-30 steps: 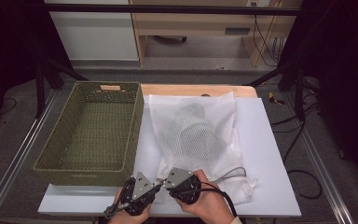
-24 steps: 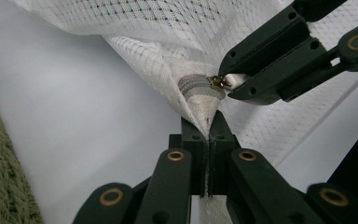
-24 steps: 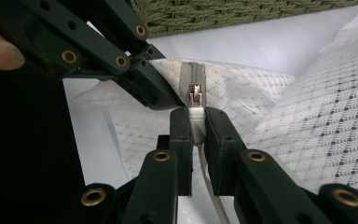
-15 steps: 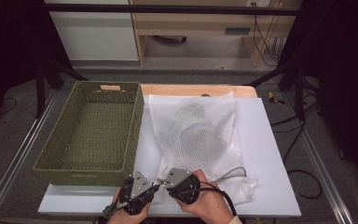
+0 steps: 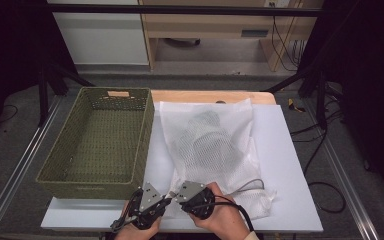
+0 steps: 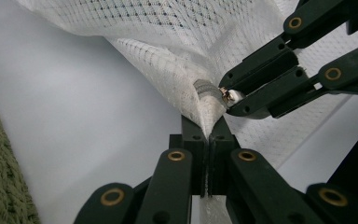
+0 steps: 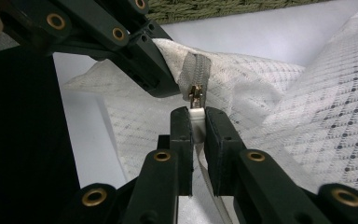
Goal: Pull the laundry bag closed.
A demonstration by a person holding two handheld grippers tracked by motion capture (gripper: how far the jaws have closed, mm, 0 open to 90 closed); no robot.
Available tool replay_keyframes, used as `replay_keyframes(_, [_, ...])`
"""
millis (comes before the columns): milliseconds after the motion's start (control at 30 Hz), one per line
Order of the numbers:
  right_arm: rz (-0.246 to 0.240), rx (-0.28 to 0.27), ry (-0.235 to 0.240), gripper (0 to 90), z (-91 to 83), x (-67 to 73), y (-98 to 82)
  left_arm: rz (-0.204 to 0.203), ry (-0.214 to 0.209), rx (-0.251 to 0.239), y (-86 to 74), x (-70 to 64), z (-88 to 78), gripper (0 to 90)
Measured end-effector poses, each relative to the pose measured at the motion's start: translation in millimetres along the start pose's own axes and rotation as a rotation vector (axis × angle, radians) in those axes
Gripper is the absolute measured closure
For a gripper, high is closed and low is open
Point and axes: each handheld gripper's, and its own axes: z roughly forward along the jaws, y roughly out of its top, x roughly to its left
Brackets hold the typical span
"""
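A grey carpeted floor (image 5: pixel 25 150) surrounds the white-topped bench (image 5: pixel 290 165). Beyond stand a white cabinet (image 5: pixel 100 35) and a pale wooden shelf unit (image 5: pixel 210 30); black cables (image 5: pixel 280 35) trail beside.

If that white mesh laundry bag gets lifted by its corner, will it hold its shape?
Probably not: the white mesh laundry bag already folds and wrinkles, so it looks floppy. It seems light, though the dark contents showing through would likely sag downward.

contents of the mesh bag (image 5: pixel 211 142) blurred behind netting, basket (image 6: pixel 0 186) cut off at edge
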Motion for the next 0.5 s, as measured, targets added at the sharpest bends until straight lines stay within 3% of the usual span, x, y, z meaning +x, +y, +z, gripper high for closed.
replay_keyframes(500, [0.001, -0.024, -0.035, 82.3, 6.1, 1.1, -6.2, -0.031, -0.03, 0.007, 1.3, 2.0, 1.0, 88.9])
